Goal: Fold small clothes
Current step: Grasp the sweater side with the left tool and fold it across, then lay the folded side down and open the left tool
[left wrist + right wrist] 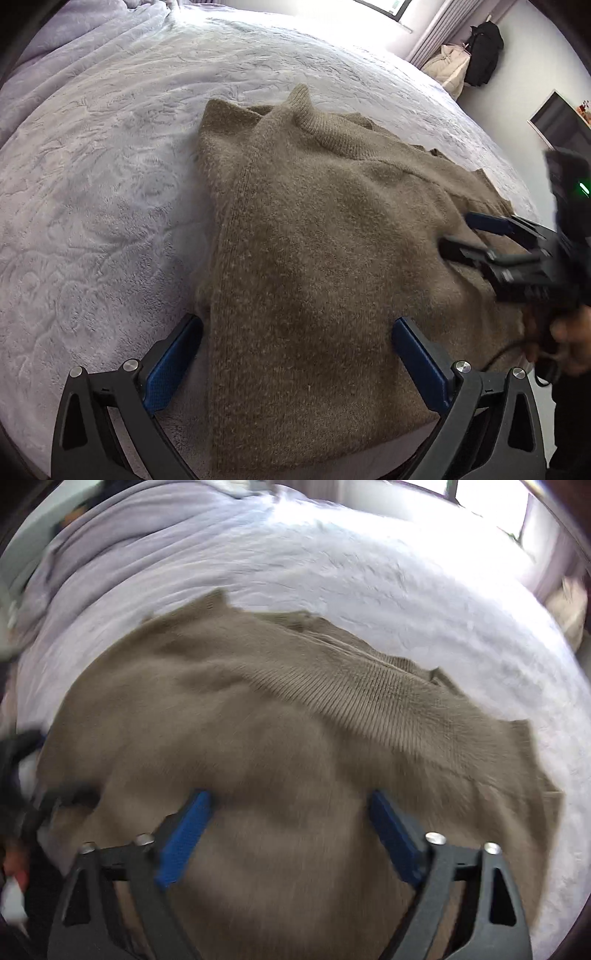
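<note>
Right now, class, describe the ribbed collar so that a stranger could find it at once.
Start at the pale quilted bedspread, then find the brown knitted sweater lying on it. The ribbed collar is the raised band at its far end, the only part knitted in coarse ridges.

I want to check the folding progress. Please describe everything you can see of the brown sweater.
The sweater is a taupe-brown fuzzy knit with a ribbed round collar and a ribbed band. It lies fairly flat on the pale lilac bedspread, partly folded: one side is turned over the body, making a straight edge. The left gripper and the right gripper are over it with jaws wide apart, gripping nothing.
</note>
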Demonstrator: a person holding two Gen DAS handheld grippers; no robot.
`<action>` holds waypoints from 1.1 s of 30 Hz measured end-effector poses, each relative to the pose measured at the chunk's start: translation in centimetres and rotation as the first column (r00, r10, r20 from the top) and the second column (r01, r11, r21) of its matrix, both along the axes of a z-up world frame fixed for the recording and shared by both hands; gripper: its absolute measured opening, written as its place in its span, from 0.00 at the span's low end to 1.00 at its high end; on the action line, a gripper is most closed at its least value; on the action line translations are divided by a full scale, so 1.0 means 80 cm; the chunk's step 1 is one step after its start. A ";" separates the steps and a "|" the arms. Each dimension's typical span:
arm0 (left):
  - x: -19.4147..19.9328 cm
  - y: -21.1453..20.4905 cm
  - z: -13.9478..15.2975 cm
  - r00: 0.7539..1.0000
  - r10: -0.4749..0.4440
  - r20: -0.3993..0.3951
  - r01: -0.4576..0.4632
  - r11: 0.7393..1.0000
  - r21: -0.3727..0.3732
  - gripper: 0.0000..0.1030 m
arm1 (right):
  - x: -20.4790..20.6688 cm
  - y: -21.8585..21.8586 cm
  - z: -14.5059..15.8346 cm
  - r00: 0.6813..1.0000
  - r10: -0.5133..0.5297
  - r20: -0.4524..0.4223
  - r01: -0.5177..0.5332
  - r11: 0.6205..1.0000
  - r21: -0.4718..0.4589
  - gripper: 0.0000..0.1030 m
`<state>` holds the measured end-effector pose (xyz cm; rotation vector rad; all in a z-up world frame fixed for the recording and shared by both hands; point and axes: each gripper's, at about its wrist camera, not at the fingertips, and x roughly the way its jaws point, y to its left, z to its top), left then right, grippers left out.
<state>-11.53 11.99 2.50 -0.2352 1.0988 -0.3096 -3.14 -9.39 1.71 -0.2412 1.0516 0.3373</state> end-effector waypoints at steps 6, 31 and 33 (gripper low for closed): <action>0.028 0.031 -0.005 0.999 0.050 -0.015 -0.052 0.973 -0.225 0.99 | -0.031 -0.024 0.033 0.996 -0.092 0.018 0.088 0.983 0.161 0.93; 0.020 -0.134 0.153 0.985 -0.120 0.126 0.106 0.988 0.109 0.25 | -0.153 -0.158 0.080 0.959 -0.139 0.248 0.121 0.989 0.087 0.95; 0.019 -0.158 0.166 0.979 -0.153 0.138 0.140 0.985 0.104 0.25 | -0.158 -0.181 0.093 0.948 -0.179 0.262 0.153 0.981 0.117 0.95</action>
